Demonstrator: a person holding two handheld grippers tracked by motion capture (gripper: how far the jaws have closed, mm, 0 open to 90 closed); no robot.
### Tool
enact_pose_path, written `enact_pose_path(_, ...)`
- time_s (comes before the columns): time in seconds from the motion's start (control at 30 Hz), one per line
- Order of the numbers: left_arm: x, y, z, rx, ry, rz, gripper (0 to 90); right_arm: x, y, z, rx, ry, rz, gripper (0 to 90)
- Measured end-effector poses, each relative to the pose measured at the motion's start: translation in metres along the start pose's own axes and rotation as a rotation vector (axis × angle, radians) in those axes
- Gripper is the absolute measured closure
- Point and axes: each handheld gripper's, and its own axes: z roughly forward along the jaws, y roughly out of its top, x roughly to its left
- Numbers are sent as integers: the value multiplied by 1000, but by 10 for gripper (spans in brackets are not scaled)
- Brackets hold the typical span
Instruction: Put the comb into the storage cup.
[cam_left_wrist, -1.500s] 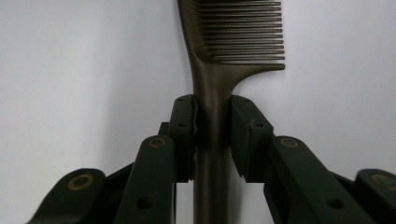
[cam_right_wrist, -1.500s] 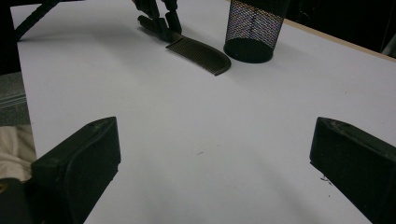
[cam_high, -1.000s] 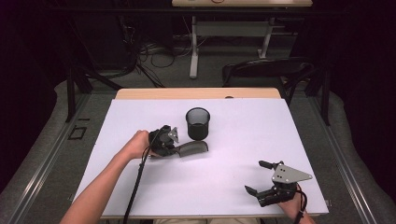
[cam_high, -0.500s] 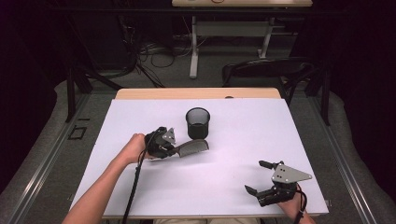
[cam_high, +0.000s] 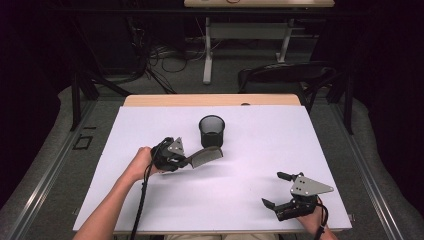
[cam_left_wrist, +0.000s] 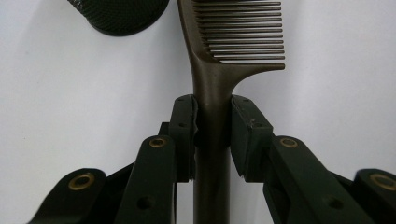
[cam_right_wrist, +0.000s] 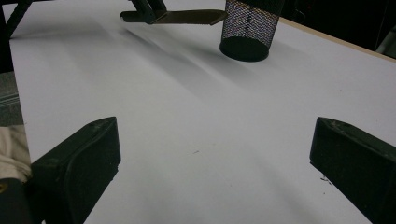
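1. My right gripper (cam_high: 286, 200) is idling wide open and empty, nearest me, well short of the mesh cup (cam_high: 211, 131).
2. My left gripper (cam_high: 186, 161) is clamping the comb (cam_high: 206, 156) by its handle just before the cup; I judge I should be tipping it teeth-down over the rim.

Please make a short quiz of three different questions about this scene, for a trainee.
1. True or false: the left gripper is shut on the handle of the comb.
2. Which way do the comb's teeth end point in the high view? A) toward the mesh cup B) toward the right gripper C) toward the person
3. Fill in: the right gripper's jaws are ____ and hold nothing.

Key: 1 true; 2 A; 3 open.
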Motion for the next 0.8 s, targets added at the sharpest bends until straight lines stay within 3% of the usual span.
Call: enact_pose_path(0.8, -5, -9, -8, -130, 39, -70, 718, -1, 0, 0, 3, -6, 4, 16)
